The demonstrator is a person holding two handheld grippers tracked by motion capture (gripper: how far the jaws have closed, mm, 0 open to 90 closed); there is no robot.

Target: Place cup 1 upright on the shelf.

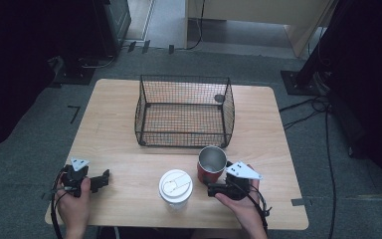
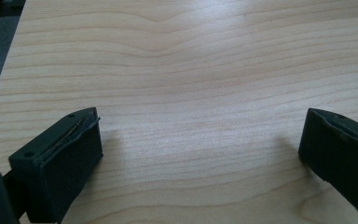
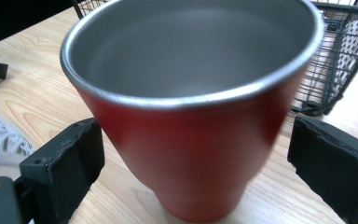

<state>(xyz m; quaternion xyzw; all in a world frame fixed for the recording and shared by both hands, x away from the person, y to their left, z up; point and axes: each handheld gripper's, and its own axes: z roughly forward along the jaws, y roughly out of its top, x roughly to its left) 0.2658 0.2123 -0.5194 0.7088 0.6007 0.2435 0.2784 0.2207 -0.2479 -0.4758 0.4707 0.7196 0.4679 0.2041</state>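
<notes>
A red metal cup (image 1: 211, 165) with a bare steel inside stands upright on the wooden table (image 1: 129, 149), just in front of the wire basket. In the right gripper view the red cup (image 3: 191, 154) looms large between the two black jaws. My right gripper (image 3: 196, 158) is open: the left pad is almost at the cup's wall and a gap remains at the right pad. In the high view the right gripper (image 1: 213, 182) sits at the cup's near side. My left gripper (image 1: 102, 180) rests near the table's front left, and its jaws (image 2: 200, 144) stand wide open over bare wood.
A black wire basket (image 1: 184, 78) stands open-topped at the table's middle back; its mesh (image 3: 335, 56) is just behind the cup. A white paper cup with a lid (image 1: 175, 188) stands between the two hands, close to the red cup's left.
</notes>
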